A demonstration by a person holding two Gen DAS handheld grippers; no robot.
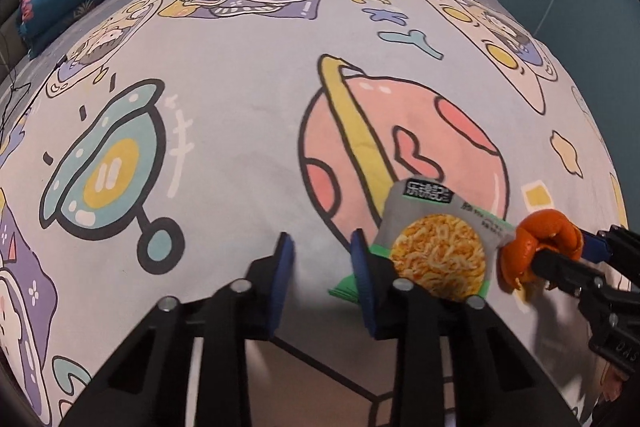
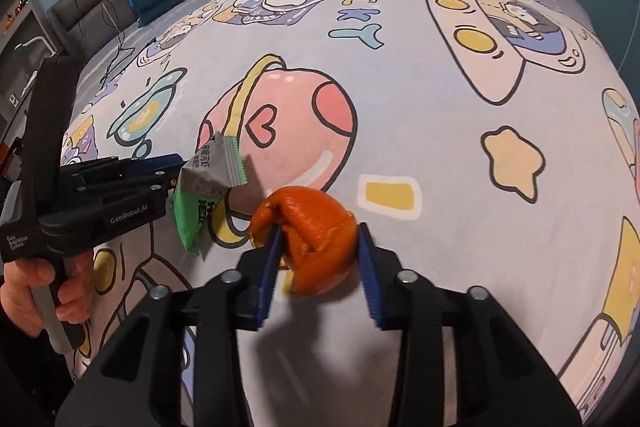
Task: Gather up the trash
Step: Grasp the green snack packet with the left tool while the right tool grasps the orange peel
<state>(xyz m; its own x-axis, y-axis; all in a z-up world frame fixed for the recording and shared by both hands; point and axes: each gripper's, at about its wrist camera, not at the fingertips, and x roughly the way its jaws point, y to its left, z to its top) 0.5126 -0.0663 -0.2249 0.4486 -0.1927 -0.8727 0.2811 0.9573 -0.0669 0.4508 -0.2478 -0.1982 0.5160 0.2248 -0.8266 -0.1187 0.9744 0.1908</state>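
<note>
1 curled, leathery piece of orange peel [image 2: 312, 223] sits between the ribbed blue pads of the right gripper [image 2: 320, 247], which are closed against its 2 sides, so the peel is gripped at the fingertips over the soft cartoon-printed bedsheet [image 1: 240, 147]. 1 crinkled grey-and-green foil noodle packet [image 1: 440, 247], flat with serrated edges, lies against the outer side of the right-hand finger of the left gripper [image 1: 323, 255], only a green corner showing in the gap. Those jaws stand narrowly apart with bare sheet between the 2 pads, pinching nothing that shows.
</note>
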